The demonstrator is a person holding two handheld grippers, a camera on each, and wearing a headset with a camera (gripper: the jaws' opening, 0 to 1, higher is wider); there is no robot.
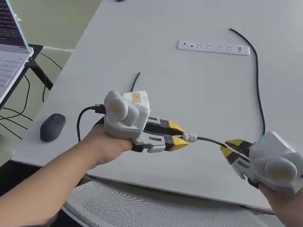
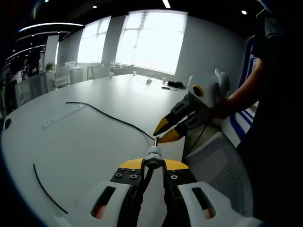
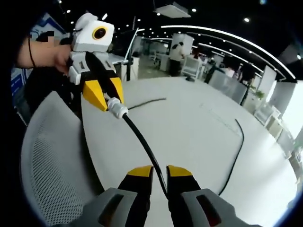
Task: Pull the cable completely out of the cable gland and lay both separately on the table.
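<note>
A small grey-white cable gland sits between the yellow tips of my left gripper, which is shut on it. From the gland a thin black cable runs right into my right gripper, shut on the cable. Both are held in the air over the table's near edge. In the left gripper view the gland pokes out between my jaws and the right gripper faces it close by. The right gripper view has the cable stretching from my right gripper up to the gland in the left gripper.
On the white table lie a white power strip with its black cord and a short black wire. A dark mouse sits near the left edge. A laptop stands far left. A mesh chair is below.
</note>
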